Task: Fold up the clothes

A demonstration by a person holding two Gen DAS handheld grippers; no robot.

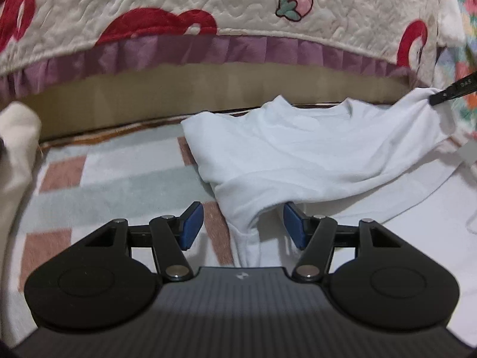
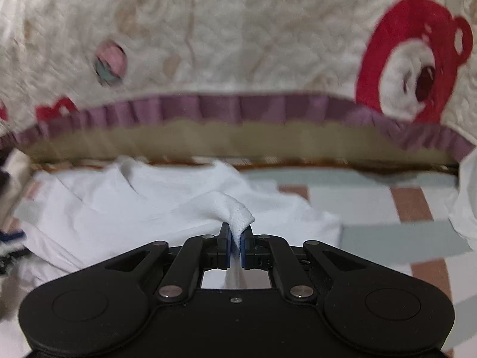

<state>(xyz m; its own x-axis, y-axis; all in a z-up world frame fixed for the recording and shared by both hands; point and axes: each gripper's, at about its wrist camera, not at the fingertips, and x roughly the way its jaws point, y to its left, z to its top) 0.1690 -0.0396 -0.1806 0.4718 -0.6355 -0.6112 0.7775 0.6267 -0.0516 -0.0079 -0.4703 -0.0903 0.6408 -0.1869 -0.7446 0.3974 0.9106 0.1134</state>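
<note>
A white T-shirt (image 1: 298, 149) lies on a pastel checked blanket (image 1: 119, 185), neckline toward the far edge. My left gripper (image 1: 243, 223) is open, its blue pads on either side of a bunched fold of the shirt, not pinching it. My right gripper (image 2: 235, 244) is shut on a fold of the white T-shirt (image 2: 179, 208) and lifts it a little off the blanket. In the left wrist view the right gripper's tip (image 1: 450, 94) shows at the far right, holding the shirt's raised corner.
A cream quilt (image 1: 208, 9) with red bears, strawberries and a purple ruffle (image 1: 190, 50) hangs along the far side above a tan band. A white cloth (image 1: 18, 149) lies at the left. White fabric (image 2: 465, 203) sits at the right in the right wrist view.
</note>
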